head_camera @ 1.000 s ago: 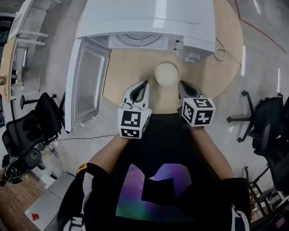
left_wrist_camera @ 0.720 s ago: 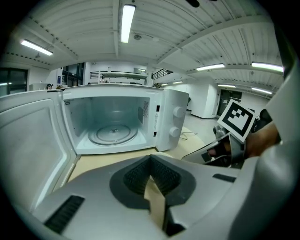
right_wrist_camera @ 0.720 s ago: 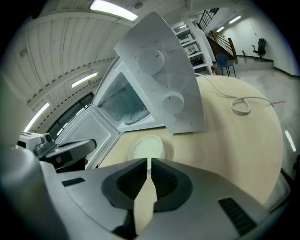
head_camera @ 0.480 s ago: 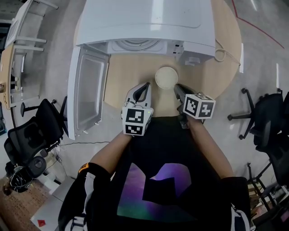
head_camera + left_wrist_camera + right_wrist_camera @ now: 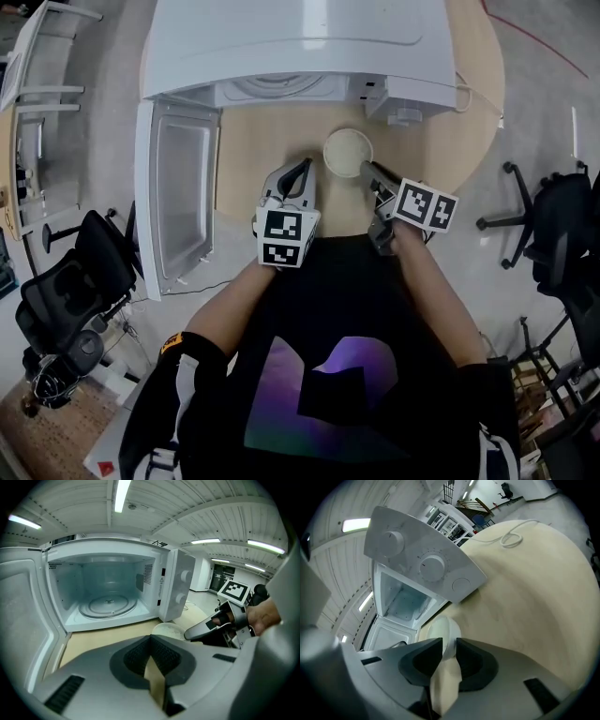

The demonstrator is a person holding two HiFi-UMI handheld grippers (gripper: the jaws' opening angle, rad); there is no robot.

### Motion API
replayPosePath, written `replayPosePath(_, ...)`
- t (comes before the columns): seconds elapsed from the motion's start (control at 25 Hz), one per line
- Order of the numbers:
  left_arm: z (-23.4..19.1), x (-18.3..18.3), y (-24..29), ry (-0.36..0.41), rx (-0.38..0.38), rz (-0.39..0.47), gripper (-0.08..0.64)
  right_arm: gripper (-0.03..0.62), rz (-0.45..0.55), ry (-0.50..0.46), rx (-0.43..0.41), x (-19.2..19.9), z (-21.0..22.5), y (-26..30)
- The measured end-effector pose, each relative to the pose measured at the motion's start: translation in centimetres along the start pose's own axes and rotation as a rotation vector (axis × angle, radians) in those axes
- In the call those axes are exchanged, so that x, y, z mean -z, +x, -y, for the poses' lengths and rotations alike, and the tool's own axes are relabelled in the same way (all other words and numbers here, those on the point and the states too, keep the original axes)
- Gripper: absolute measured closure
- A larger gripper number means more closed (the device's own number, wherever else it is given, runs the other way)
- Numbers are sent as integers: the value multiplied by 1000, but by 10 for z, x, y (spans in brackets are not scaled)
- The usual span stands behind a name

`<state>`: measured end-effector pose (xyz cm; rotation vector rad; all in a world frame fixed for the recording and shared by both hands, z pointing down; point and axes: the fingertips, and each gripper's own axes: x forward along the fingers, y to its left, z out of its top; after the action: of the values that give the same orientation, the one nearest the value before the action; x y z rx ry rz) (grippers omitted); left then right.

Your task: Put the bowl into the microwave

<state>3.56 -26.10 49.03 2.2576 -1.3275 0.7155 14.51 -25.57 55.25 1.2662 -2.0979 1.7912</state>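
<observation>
Item: bowl (image 5: 348, 151), small, round, pale cream, standing upright on the tabletop (image 5: 258, 141) between the microwave's front and the tabletop's near edge, below the control panel rather than the cavity. It appears empty, though its material cannot be told. Item: microwave (image 5: 300, 47), white, at the far side of the tabletop, with its door (image 5: 178, 192) swung fully open toward the left edge. The cavity is bare except for the glass turntable (image 5: 108, 606). Item: left hand-held gripper (image 5: 302, 175), tips closed together on nothing, held over the tabletop just left of the bowl and apart from it, pointing at the open cavity. Item: right hand-held gripper (image 5: 368, 170), jaws a narrow gap apart and not clamped. Its tips are at the bowl's near right rim, and the bowl's pale wall shows through the gap in the right gripper view. No view settles whether a tip already touches the rim. Handling, by judgement: the bowl looks light and rigid with a smooth, thin wall, so it may slip or tip if pinched at one spot. The best hold is on the rim nearest the right hand-held gripper, one jaw inside and one outside, set well down the wall. It should be kept level during the carry leftward into the cavity. If ceramic, it should be set down gently on the turntable.
</observation>
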Motion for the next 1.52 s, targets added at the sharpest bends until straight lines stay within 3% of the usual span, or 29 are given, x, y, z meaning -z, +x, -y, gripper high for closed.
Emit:
replayPosePath(0.72,-11,24,32,20,-11,-91,512,517,49,213,-120,-4,7,7)
replayPosePath(1.2,-26,26,21,-11,-43,-76,512,534,63,235,-122,0,1,6)
replayPosePath(1.52,-42,19,13,-44,-62,-40,512,535,102,229,-160,-9,-27,4)
